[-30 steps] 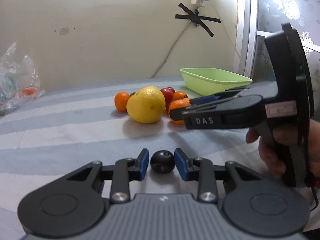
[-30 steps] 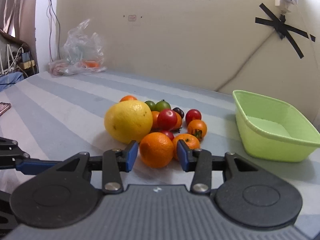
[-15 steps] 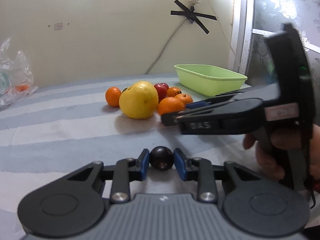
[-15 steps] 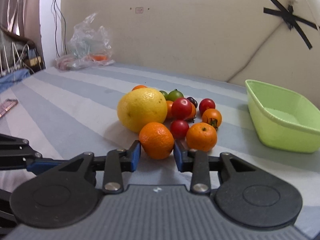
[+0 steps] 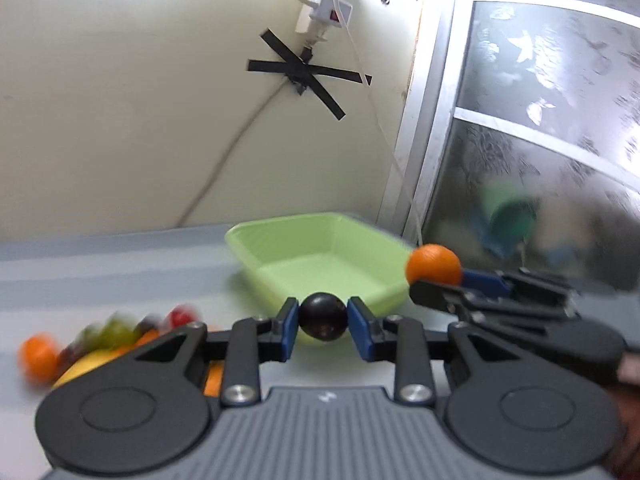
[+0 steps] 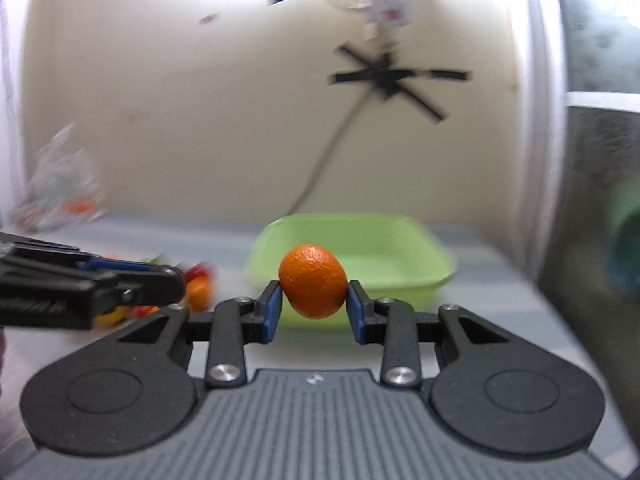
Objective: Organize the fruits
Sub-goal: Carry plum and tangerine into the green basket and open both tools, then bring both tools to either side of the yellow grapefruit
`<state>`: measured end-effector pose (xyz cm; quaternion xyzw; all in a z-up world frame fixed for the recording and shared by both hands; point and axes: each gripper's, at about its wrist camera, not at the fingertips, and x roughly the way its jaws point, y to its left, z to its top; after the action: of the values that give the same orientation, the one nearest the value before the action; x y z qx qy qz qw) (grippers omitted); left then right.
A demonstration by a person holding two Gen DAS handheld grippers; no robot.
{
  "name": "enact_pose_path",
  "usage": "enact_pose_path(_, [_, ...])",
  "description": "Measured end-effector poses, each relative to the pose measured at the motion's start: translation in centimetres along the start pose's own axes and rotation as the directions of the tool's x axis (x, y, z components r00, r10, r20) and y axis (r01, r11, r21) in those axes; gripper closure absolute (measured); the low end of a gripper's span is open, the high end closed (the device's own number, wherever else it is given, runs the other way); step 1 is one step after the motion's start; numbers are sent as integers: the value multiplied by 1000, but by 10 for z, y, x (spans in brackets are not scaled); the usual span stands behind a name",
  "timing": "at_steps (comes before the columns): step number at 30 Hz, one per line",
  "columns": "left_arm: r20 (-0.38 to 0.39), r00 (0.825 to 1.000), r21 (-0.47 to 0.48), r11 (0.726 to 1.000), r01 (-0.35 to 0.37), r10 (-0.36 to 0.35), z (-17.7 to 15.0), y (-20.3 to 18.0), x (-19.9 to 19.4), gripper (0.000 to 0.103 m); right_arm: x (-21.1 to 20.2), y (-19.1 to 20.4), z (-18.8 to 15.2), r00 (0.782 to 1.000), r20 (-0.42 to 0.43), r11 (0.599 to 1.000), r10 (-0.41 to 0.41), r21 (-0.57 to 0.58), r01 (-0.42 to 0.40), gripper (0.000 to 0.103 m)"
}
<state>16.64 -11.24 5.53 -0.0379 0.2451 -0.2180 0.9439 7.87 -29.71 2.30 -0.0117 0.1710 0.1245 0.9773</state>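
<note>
My left gripper is shut on a small dark round fruit and holds it above the table, just in front of the light green tray. My right gripper is shut on an orange mandarin, also lifted, with the green tray right behind it. In the left wrist view the right gripper with its mandarin hangs at the tray's right rim. The tray holds nothing that I can see. The left gripper shows at the left of the right wrist view.
The remaining fruit pile, with a yellow citrus and small orange, red and green fruits, lies blurred at lower left on the grey striped cloth. A plastic bag sits far left by the wall. A frosted window stands right of the tray.
Both grippers have lifted their fruit off the cloth and swung right toward the green tray. The fruit pile has slid to the left edge of both views.
</note>
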Motion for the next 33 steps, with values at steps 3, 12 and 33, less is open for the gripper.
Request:
enact_pose_path(3, [-22,1000,-13,1000,-12,11,18,-8,42,75,16,-22,9,999,5,999,-48,2,48,66])
enact_pose_path(12, [-161,983,-59,993,-104,93,14,-6,102,76,65,-50,8,996,-74,999,-49,-24,47,65])
enact_pose_path(33, [-73,967,-287,923,-256,245,-89,77,-148,64,4,22,-4,954,-6,941,299,167,-294,63])
